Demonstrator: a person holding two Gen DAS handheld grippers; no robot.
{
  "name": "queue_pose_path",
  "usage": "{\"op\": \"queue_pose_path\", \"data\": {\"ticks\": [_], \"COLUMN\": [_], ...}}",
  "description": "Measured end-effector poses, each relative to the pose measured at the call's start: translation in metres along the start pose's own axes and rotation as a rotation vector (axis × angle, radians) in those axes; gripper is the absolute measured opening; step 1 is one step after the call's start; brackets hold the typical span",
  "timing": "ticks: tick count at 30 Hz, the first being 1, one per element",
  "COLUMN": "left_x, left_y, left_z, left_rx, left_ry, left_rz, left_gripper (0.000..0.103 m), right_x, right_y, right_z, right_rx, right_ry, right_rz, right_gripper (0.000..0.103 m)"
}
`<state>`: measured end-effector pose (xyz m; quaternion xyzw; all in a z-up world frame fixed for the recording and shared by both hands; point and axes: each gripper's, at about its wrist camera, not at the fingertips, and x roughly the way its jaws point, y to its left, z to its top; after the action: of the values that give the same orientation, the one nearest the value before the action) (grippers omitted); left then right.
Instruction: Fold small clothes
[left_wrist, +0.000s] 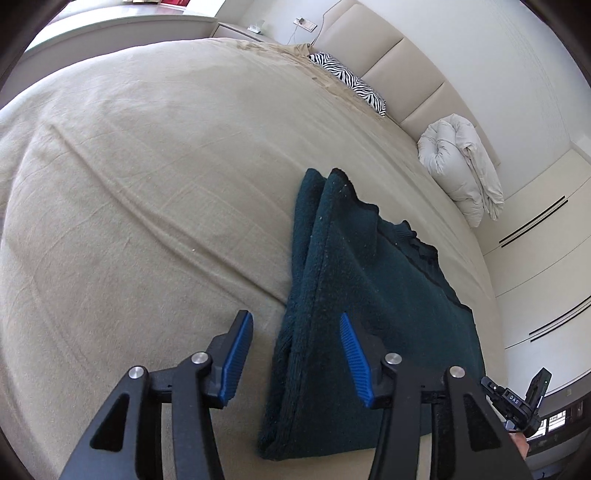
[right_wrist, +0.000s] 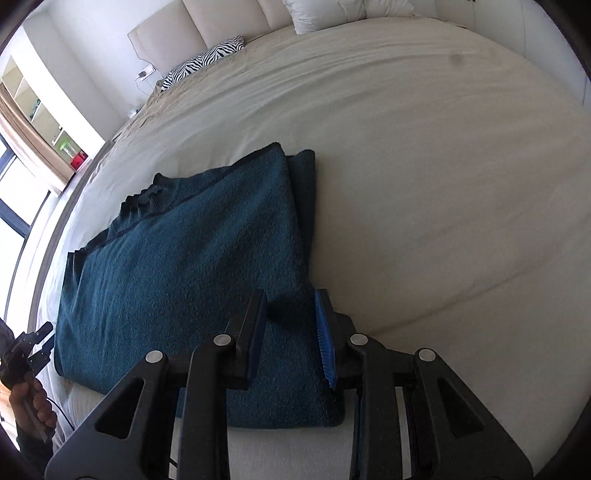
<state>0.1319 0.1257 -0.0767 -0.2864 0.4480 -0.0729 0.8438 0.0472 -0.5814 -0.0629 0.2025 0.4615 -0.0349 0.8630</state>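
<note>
While the dark teal, nubbly knitted garment (right_wrist: 192, 266) lies already doubled over on the broad beige-sheeted bed (left_wrist: 147, 184), its long axis runs away from the person toward the cream padded headboard (left_wrist: 399, 62), near edge just under both tools. The left gripper (left_wrist: 295, 354) stands about half open and holds nothing, straddling the garment's left folded edge, one blue pad over bare sheet and the other over the knit. The right gripper (right_wrist: 291, 332) is only narrowly parted, also empty, poised over the right near corner (whether its pads touch the cloth I cannot tell). Each hand is nearest its own corner. No containers are visible on the bed.
</note>
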Motion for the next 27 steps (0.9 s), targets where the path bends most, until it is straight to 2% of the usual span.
{"op": "queue_pose_path", "data": {"ticks": [5, 7, 9, 14, 19, 27], "left_x": [-0.005, -0.004, -0.002, -0.002, 0.004, 0.007], "left_y": [-0.005, -0.008, -0.010, -0.010, -0.008, -0.006], "left_z": [-0.015, -0.018, -0.020, -0.025, -0.025, -0.023], "left_rx": [0.049, 0.063, 0.071, 0.096, 0.097, 0.099], "left_ry": [-0.011, -0.010, -0.005, -0.004, 0.019, 0.030], "left_rz": [0.016, 0.022, 0.033, 0.054, 0.068, 0.065], "left_gripper": [0.051, 0.046, 0.036, 0.029, 0.022, 0.017], "right_x": [-0.004, -0.007, -0.010, -0.019, -0.022, -0.023], "right_y": [-0.003, -0.002, -0.002, -0.005, -0.012, -0.026], "right_z": [-0.012, -0.013, -0.015, -0.018, -0.025, -0.034], "right_rx": [-0.013, -0.021, -0.028, -0.025, 0.006, 0.093], "right_ry": [0.000, -0.008, -0.019, -0.040, -0.048, -0.036], "right_rz": [0.006, -0.005, -0.026, -0.053, -0.063, -0.029], "right_gripper": [0.025, 0.022, 0.014, 0.006, 0.005, 0.005]}}
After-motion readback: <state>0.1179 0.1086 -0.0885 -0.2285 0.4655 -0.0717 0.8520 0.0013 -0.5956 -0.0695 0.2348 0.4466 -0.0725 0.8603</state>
